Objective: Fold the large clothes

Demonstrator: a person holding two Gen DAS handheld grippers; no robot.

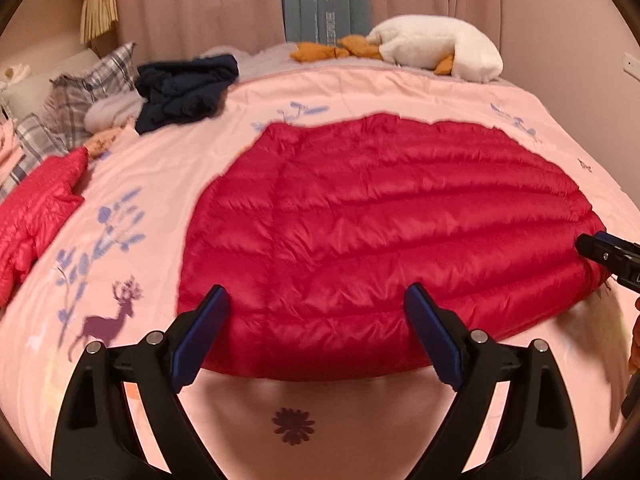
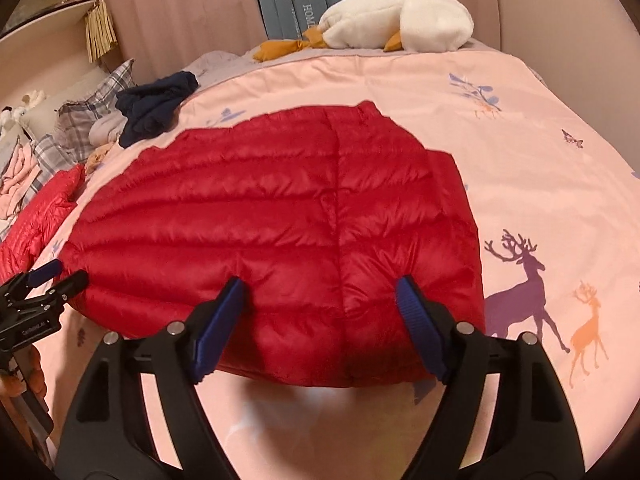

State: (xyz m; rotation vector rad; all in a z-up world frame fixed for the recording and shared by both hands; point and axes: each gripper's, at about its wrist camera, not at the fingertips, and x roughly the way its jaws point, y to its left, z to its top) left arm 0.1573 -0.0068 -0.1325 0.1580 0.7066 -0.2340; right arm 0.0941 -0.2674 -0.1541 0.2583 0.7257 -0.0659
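1. grippers first: my left gripper hangs with its blue-padded fingers spread wide apart, nothing between them, just over the near edge of the red down jacket. my right gripper is the same, fingers apart and empty, over the near edge toward the jacket's right end.
2. the jacket lies quilted side up on the pink deer-print duvet, spread broad and fairly flat, near the bed's front edge. a vertical seam runs up it in the right wrist view. whether it is already folded once i cannot tell.
3. i judge the step in hand to be reaching for the near edge, each gripper at its own end, to start a fold away from me. nothing is grasped yet.
4. the next move calls for lowering both sets of fingers onto the puffy edge, pinching through all layers, then lifting evenly so the slippery shell does not slide or balloon.
5. further left, a second, lighter red jacket lies crumpled, well apart from mine.
6. beyond it sit a heap of navy clothing and plaid pillows.
7. at the far edge rests a white goose plush, with beige curtains behind.
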